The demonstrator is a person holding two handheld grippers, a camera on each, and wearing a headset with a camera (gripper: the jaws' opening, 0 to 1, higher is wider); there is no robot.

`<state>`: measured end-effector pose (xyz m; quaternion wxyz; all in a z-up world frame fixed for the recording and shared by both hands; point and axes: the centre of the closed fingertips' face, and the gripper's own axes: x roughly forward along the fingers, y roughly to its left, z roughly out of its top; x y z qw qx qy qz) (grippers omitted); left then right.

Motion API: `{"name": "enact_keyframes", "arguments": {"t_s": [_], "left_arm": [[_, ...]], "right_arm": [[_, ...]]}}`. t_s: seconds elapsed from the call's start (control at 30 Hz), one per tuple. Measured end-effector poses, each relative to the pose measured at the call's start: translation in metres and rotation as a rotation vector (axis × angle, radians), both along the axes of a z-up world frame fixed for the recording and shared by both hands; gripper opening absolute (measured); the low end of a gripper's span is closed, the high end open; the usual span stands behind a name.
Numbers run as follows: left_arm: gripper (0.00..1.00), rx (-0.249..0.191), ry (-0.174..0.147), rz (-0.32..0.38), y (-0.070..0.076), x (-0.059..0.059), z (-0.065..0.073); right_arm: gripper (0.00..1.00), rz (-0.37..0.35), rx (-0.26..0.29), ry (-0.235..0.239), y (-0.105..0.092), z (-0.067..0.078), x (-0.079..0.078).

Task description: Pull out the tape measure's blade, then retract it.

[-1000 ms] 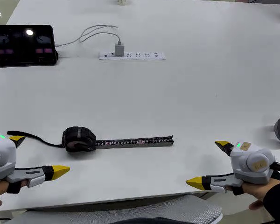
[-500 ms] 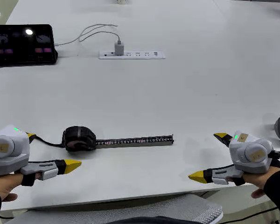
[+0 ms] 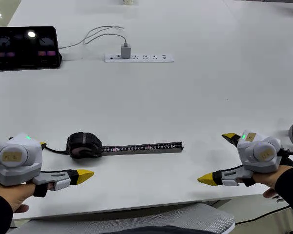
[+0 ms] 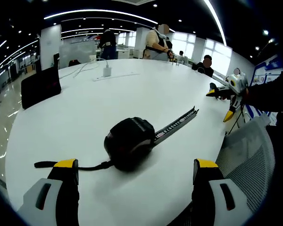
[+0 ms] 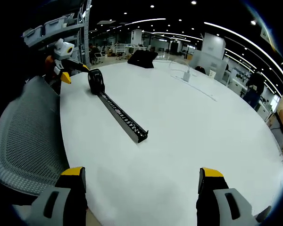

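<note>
The white workbench spreads ahead of both tools; a black screen device and a power strip lie far beyond the jaw tips, well apart from the work.

The left gripper has its 2 jaws standing wide apart with nothing between them. In the last second it has come in from the bench edge, so the tape measure case now sits just ahead of it, framed between the 2 yellow tips in the left gripper view but not touched. The case's black wrist strap trails back toward the upper jaw.

The right gripper is also spread and empty. It has edged up only slightly, and the hooked tip lies ahead of its jaws, clearly apart.

The blade runs from the case toward the right gripper, flat on the bench. Neither it nor the case has shifted, and the same length is out.

With the blade already drawn (and apparently staying out by itself, so probably locked), the pull looks done. The left tool's approach suggests it will steady the case for retraction. The risk is nudging the case before the jaws close.
</note>
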<state>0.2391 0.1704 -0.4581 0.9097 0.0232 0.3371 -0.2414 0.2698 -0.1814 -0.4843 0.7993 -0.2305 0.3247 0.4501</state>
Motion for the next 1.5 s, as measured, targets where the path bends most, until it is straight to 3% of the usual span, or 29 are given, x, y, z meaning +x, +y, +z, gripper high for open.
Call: {"name": "enact_keyframes", "arguments": {"t_s": [0.1,0.3,0.63,0.93,1.0,1.2,1.4,1.5], "left_arm": [[0.99,-0.023,0.002,0.009,-0.005,0.002,0.002],[0.99,-0.023,-0.009,0.012,-0.01,0.008,0.004],[0.99,-0.036,-0.026,0.043,-0.021,0.019,0.008],[0.99,-0.038,-0.043,0.026,-0.041,0.027,0.015],[0.99,-0.031,-0.059,0.039,-0.044,0.03,0.017],[0.99,-0.022,-0.061,0.046,-0.056,0.031,0.012],[0.99,0.039,-0.106,0.111,-0.051,0.043,0.01],[0.99,0.025,-0.113,0.144,-0.051,0.047,0.009]], "right_arm": [[0.99,0.037,-0.024,0.008,0.004,-0.003,-0.002],[0.99,0.097,-0.053,0.024,0.011,-0.007,-0.002],[0.99,0.174,-0.089,0.015,0.022,-0.004,0.011],[0.99,0.244,-0.126,0.014,0.031,0.0,0.022],[0.99,0.254,-0.13,0.014,0.034,0.001,0.024],[0.99,0.279,-0.139,0.02,0.041,-0.002,0.031],[0.99,0.304,-0.144,0.033,0.051,-0.01,0.033],[0.99,0.308,-0.141,0.041,0.055,-0.014,0.036]]}}
